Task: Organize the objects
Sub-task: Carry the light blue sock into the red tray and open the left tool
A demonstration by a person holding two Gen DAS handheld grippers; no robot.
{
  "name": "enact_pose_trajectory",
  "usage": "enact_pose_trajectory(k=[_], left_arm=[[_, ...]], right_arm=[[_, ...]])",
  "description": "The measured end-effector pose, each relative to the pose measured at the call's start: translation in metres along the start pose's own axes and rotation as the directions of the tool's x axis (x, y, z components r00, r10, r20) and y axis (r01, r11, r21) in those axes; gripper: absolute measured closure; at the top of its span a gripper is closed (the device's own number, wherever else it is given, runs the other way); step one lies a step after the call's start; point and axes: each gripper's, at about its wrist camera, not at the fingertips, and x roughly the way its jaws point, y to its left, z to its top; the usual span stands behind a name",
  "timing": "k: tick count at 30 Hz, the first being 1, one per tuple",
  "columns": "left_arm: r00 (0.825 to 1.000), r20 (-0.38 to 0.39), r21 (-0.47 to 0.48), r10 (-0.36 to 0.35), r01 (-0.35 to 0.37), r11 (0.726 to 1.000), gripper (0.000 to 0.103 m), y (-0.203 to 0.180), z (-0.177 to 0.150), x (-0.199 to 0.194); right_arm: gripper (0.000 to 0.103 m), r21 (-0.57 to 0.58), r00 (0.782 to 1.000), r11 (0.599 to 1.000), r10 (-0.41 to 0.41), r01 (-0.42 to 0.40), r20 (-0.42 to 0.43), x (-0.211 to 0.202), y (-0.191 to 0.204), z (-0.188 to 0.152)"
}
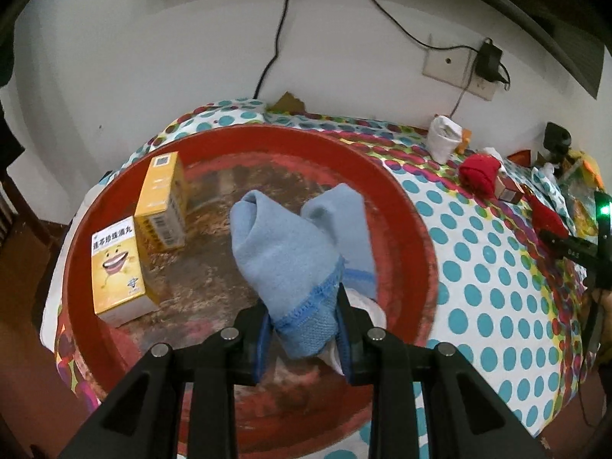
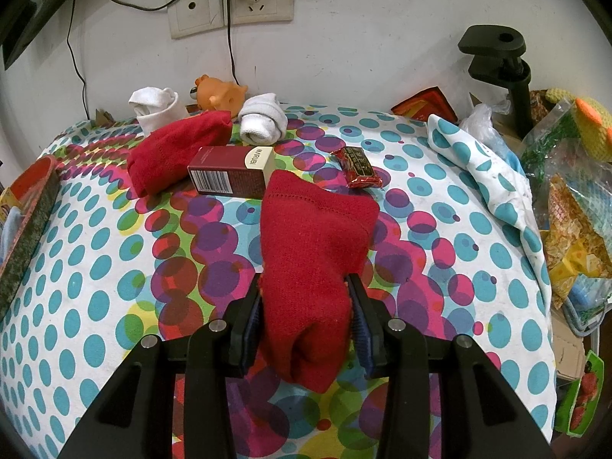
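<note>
Tongs, left [image 1: 304, 329], pinching a light-blue fleece sock [image 1: 290, 252] over the round red plastic tray [image 1: 405, 206] | two yellow cardboard boxes [image 1: 134, 237] left of them, inside the tray | right tongs [image 2: 306, 315] clamped on a red knitted sock [image 2: 310, 267] above the dotted bench [image 2: 95, 260] | maroon carton [image 2: 229, 172] just beyond.

Both views are evenly lit by soft indoor light, with weak shadows and no harsh glare. Fisheye distortion bends the wall [image 2: 382, 38] and spotted tablecloth [image 2: 95, 287] towards dark vignetted corners. A green indicator light [image 1: 604, 211] blooms at the right edge of the left wrist view.
</note>
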Motion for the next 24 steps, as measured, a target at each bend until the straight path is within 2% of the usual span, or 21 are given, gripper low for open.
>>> enact_pose_trajectory(k=[14,18,24], left_arm=[[1.000,0.010,-0.062,0.001,0.000,0.998,0.074,0.042,-0.013,0.003],[1.000,0.008,-0.083,-0.024,0.024,0.996,0.074,0.054,-0.021,0.005],[1.000,0.019,-0.088,-0.025,0.027,0.996,0.068,0.060,-0.029,0.007]], right_arm=[[0.064,-0.009,1.000,1.000,-0.009,0.009,-0.001,0.000,0.001,0.001],[0.064,-0.010,1.000,1.000,-0.011,0.011,-0.002,0.000,0.000,0.001],[0.064,-0.012,1.000,1.000,-0.012,0.012,-0.002,0.000,0.000,0.001]])
